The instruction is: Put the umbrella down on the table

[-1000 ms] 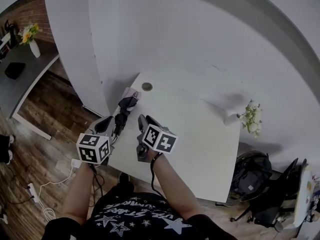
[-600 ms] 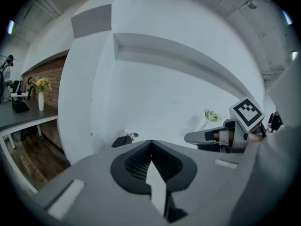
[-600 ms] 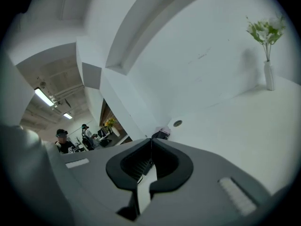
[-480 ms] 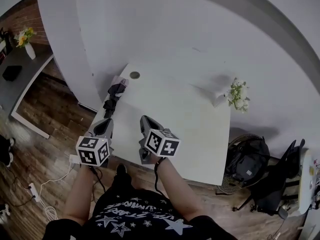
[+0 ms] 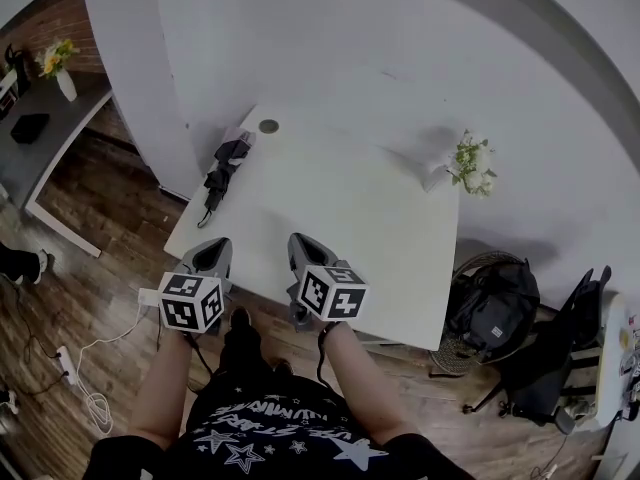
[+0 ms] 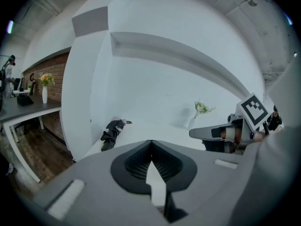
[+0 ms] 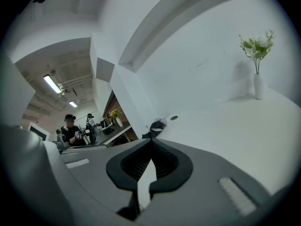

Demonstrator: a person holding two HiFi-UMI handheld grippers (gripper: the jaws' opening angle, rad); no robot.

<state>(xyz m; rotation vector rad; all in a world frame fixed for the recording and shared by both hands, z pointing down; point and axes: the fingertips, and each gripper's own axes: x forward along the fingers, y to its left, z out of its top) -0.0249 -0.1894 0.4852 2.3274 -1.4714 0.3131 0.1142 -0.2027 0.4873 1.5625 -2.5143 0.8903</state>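
The folded black umbrella (image 5: pixel 222 166) lies flat along the far left edge of the white table (image 5: pixel 350 218), with nothing holding it. It also shows in the left gripper view as a dark bundle, the umbrella (image 6: pixel 111 133), and far off in the right gripper view, the umbrella (image 7: pixel 155 126). My left gripper (image 5: pixel 212 251) hangs at the table's near left corner, well short of it, jaws together and empty. My right gripper (image 5: pixel 300 243) is over the near edge beside it, shut on nothing. The jaw tips meet in both gripper views: left gripper (image 6: pixel 150 142), right gripper (image 7: pixel 151 141).
A small vase of flowers (image 5: pixel 465 168) stands at the table's far right by the wall. A round cable hole (image 5: pixel 268 126) sits beyond the umbrella. A backpack (image 5: pixel 495 323) lies on the floor at right, a power strip (image 5: pixel 70 383) at left. People (image 7: pixel 70 128) stand far off.
Both grippers have drawn back from the umbrella toward the table's near edge. The umbrella stays lying on the table where it was.
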